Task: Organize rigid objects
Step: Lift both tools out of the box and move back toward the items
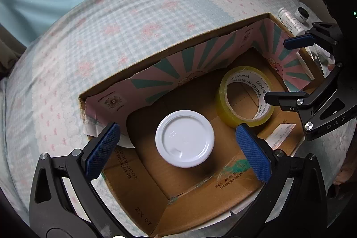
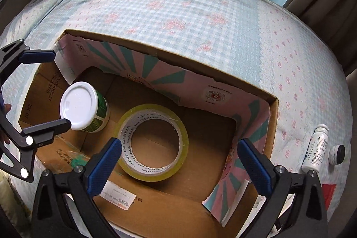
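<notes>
Cardboard box (image 2: 273, 108) at frame centre already holds the white-lidded jar (image 2: 78, 104) and tape roll (image 2: 154, 142), both grippers (image 1: 176, 153) (image 2: 178, 166) gaping empty above them, while a white bottle (image 2: 316, 146) and small pot (image 2: 337, 154) wait outside at right.

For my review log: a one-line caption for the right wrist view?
Open right gripper over tape roll in box, jar beside it.

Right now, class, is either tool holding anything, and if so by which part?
Nothing is held. The left tool stands open above the white-lidded jar, the right tool open above the tape roll.
</notes>
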